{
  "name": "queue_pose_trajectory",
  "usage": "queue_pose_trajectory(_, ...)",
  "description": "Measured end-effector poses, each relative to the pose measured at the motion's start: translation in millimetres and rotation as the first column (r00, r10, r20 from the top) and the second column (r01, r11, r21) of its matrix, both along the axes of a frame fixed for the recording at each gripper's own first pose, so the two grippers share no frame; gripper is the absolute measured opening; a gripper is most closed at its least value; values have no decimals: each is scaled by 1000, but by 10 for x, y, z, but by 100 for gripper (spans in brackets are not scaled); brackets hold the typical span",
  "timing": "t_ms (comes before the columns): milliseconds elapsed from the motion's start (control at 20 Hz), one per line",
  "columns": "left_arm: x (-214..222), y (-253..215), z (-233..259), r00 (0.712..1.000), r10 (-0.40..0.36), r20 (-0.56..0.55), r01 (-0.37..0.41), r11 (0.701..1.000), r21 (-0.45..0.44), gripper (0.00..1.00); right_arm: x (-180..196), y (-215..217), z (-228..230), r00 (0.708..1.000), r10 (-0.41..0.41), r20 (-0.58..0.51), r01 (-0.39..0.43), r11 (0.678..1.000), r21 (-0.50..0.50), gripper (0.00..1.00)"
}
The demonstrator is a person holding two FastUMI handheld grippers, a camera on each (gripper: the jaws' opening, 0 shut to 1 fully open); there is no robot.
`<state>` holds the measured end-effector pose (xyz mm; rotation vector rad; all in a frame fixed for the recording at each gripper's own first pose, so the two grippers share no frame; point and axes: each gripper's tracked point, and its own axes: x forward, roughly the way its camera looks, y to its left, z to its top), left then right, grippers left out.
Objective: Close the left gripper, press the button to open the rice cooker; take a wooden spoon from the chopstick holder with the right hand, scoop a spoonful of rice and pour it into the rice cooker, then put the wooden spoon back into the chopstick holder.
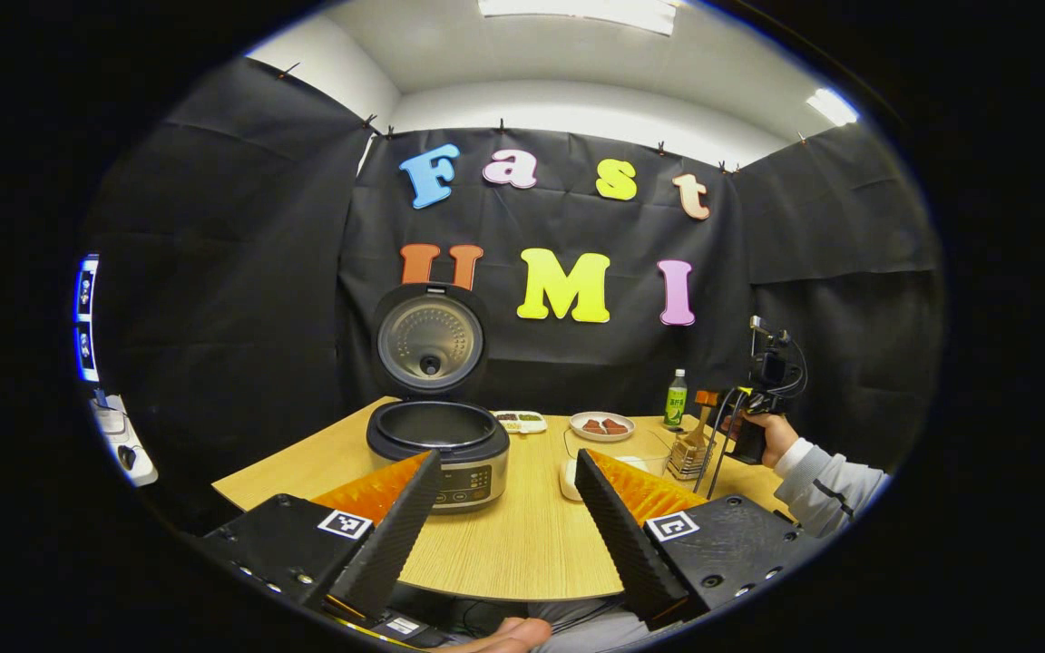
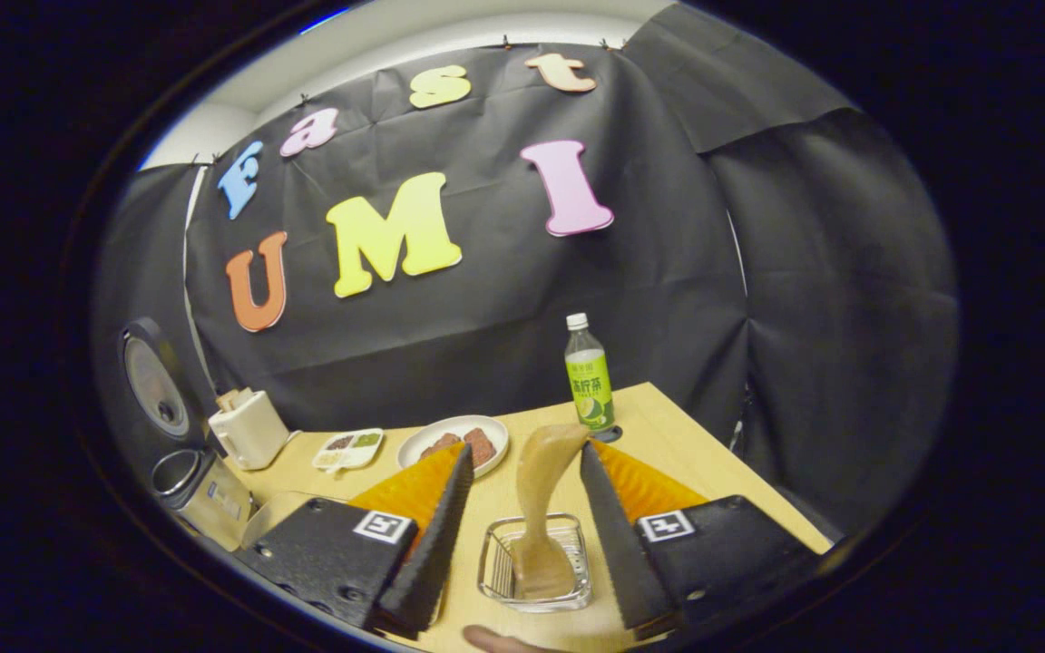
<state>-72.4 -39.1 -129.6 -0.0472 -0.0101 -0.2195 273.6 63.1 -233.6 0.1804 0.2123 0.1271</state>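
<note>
Rice cooker [image 1: 438,444] on the wooden counter [image 1: 522,544] with lid [image 1: 430,340] raised upright, pot interior dark. Left gripper [image 1: 506,508] held low before it, jaws spread, holding nothing. Off to the right, right gripper [image 1: 763,381] in a hand [image 1: 772,435] above the chopstick holder [image 1: 690,453].

From the right gripper view: right gripper [image 2: 527,512] parted, wooden spoon [image 2: 545,494] standing between the fingers untouched, in the chopstick holder [image 2: 536,567]. Green-labelled bottle [image 2: 589,376] behind; label writing too small to read. Plate [image 2: 454,442] nearby.
</note>
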Motion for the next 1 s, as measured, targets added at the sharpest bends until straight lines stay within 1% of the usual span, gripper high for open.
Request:
queue_pose_trajectory(50,14,-2,14,1000,4,3,-4,1000,2,94,-28,-49,66,1000,-23,15,23,1000,-15,85)
queue_pose_trajectory(100,33,-8,34,1000,5,4,-5,1000,4,94,-75,-100,133,998,-47,34,48,998,-30,97)
queue_pose_trajectory(200,9,-70,22,1000,-14,-2,14,1000,-1,95,-237,-221,282,992,-110,62,113,993,-43,98)
queue_pose_trajectory(250,5,-113,39,1000,-27,-7,27,1000,-7,95,-345,-231,373,990,-114,81,117,993,-34,98)
queue_pose_trajectory(300,19,-134,35,999,-32,-13,32,999,-12,94,-462,-244,449,988,-123,92,126,992,-27,96)
queue_pose_trajectory(350,47,-120,77,999,-33,-15,33,999,-13,94,-581,-269,516,987,-128,100,132,991,-25,96)
queue_pose_trajectory(400,85,-114,116,1000,-27,-14,26,1000,-13,94,-700,-291,578,984,-134,114,139,990,-29,99)
queue_pose_trajectory(450,109,-120,151,1000,-21,-8,20,1000,-13,94,-832,-303,664,982,-128,139,135,990,-38,96)
queue_pose_trajectory(500,139,-121,192,1000,-17,-5,17,1000,-17,95,-969,-315,781,977,-123,176,132,990,-41,99)
queue_pose_trajectory(550,155,-106,225,1000,-9,-2,9,1000,-30,94,-1102,-349,899,970,-129,207,139,990,-36,96)
queue_pose_trajectory(600,192,-93,275,1000,-4,-2,4,999,-45,94,-1251,-337,984,965,-113,239,126,991,-43,99)
queue_pose_trajectory(750,304,-79,377,1000,21,-7,-21,998,-55,94,-1653,-366,1192,954,-79,290,112,989,-97,99)
queue_pose_trajectory(800,344,-74,412,1000,27,-12,-28,998,-48,94,-1760,-404,1278,949,-84,305,121,987,-104,96)
queue_pose_trajectory(850,376,-66,460,999,32,-15,-33,999,-37,94,-1873,-408,1345,947,-66,316,107,988,-115,99)
queue_pose_trajectory(900,412,-23,552,999,47,-3,-47,998,-32,95,-2003,-359,1406,946,-34,323,78,989,-124,96)
queue_pose_trajectory(950,451,7,633,998,61,2,-61,998,-24,94,-2107,-351,1452,947,-13,321,56,991,-124,96)
queue_pose_trajectory(1000,496,7,701,998,69,6,-69,998,-13,94,-2192,-383,1490,950,-2,313,42,992,-121,99)
